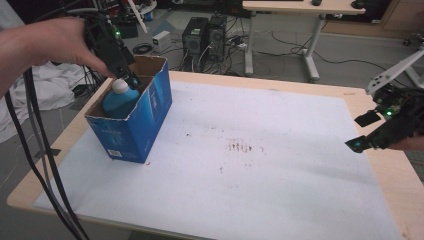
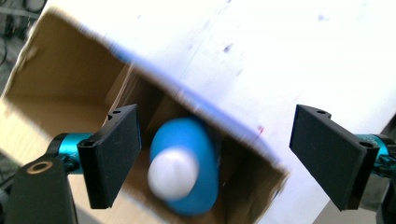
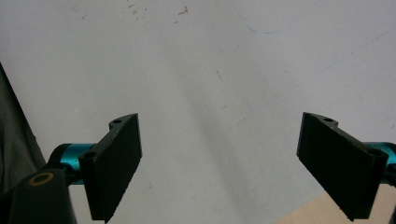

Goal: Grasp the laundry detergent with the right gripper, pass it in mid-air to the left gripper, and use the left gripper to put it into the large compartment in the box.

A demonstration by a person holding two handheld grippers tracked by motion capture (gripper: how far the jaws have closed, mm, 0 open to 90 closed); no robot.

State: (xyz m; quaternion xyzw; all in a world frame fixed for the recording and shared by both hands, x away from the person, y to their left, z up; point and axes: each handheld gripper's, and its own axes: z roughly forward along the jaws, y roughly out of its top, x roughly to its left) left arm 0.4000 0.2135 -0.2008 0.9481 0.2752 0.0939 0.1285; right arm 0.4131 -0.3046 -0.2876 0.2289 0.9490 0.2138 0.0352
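A blue bottle (image 1: 120,100) with a white cap stands inside an open blue cardboard box (image 1: 145,125) at the table's left. My left gripper (image 1: 131,81) hangs just above the box's mouth, over the bottle. In the left gripper view the jaws stand wide apart; the bottle (image 2: 187,168) lies below them in the box (image 2: 60,88), and neither pad touches it. My right gripper (image 1: 364,132) hovers open over the table's right edge, with only the white mat (image 3: 210,70) beneath its jaws.
A white mat (image 1: 240,165) covers most of the wooden table (image 1: 395,175). Black cables (image 1: 40,150) trail down from my left gripper past the table's left edge. Computer towers (image 1: 202,35) and a desk stand on the floor behind.
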